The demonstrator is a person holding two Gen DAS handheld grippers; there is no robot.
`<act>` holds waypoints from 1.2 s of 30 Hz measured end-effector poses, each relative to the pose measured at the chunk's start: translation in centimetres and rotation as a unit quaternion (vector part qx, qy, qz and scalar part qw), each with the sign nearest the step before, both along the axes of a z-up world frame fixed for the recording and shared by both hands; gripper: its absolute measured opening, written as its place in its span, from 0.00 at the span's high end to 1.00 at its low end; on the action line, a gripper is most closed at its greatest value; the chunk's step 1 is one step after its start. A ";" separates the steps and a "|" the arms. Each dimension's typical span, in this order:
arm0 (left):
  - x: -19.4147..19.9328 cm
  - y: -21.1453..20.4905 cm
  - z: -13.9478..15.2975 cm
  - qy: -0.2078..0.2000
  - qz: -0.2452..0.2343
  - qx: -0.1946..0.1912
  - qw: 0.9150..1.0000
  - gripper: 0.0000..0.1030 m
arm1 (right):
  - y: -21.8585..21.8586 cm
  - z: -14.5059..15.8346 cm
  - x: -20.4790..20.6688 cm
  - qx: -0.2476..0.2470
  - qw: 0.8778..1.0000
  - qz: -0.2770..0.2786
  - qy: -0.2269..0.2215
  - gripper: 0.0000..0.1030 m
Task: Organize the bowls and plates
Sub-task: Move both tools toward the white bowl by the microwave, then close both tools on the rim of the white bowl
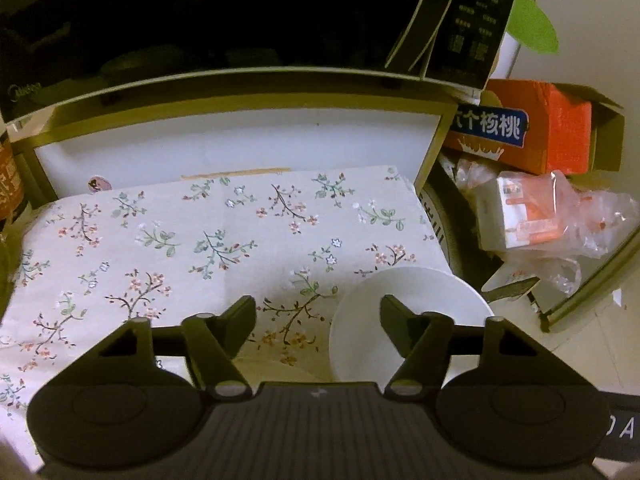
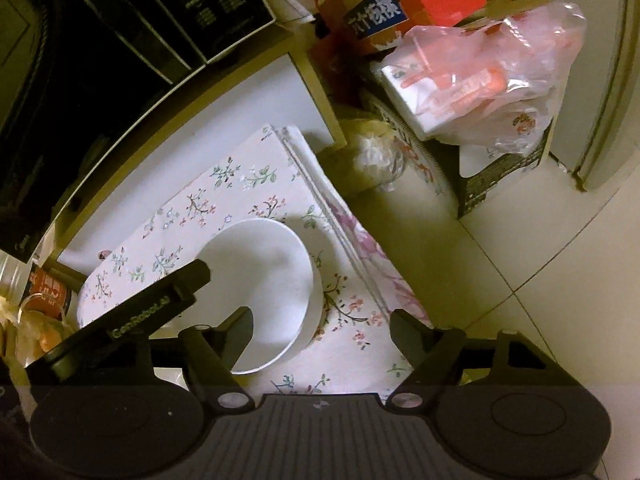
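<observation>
One white bowl [image 2: 260,292] is being shown upright on the floral cloth [image 1: 208,240] that is covering the bench, near the cloth's front right corner. No plate is being shown in either view.

The left gripper [image 1: 318,310] is being held wide open above the cloth, with nothing between its fingers; its right finger [image 1: 400,328] is being seen in front of the bowl [image 1: 408,320], and whether it is touching cannot be told. In the right wrist view this gripper's finger [image 2: 160,300] is being seen reaching over the bowl's rim.

The right gripper [image 2: 320,326] is likewise being held wide open and empty, its left finger lying in front of the bowl's near rim and its right finger beyond the cloth's edge.

Behind the bowl, one black microwave [image 1: 240,20] is being carried on a shelf above the cloth. To the right of the bowl, one orange carton [image 1: 528,128] and one plastic bag [image 2: 492,76] holding a white box are being seen on a printed box.
</observation>
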State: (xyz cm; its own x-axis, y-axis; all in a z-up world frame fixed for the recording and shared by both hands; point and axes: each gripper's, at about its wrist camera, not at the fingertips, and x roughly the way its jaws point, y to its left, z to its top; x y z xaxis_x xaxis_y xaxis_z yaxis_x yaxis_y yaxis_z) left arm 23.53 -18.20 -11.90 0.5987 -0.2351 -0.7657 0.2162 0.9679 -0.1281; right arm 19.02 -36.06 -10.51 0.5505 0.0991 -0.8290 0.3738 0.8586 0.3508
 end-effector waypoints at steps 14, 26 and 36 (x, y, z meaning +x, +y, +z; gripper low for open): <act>0.5 0.5 -0.8 0.014 -0.008 -0.013 1.000 0.58 | 0.4 -1.3 0.7 0.005 1.000 0.001 0.012 0.47; 0.2 -0.2 -0.8 0.023 -0.030 -0.023 0.999 0.93 | 1.1 -2.2 0.9 0.001 1.000 0.018 0.018 0.81; -1.8 -0.1 2.8 -0.023 -0.035 -0.026 0.999 0.96 | 0.9 -0.1 0.3 -0.003 1.000 0.018 -0.004 0.88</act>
State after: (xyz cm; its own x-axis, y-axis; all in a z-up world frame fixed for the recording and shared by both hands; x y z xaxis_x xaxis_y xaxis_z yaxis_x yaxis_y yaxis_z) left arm 21.76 -18.26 -9.06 0.6139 -0.3157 -0.7235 0.2896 0.9427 -0.1655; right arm 19.31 -35.19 -10.63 0.5530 0.1138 -0.8254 0.3393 0.8740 0.3479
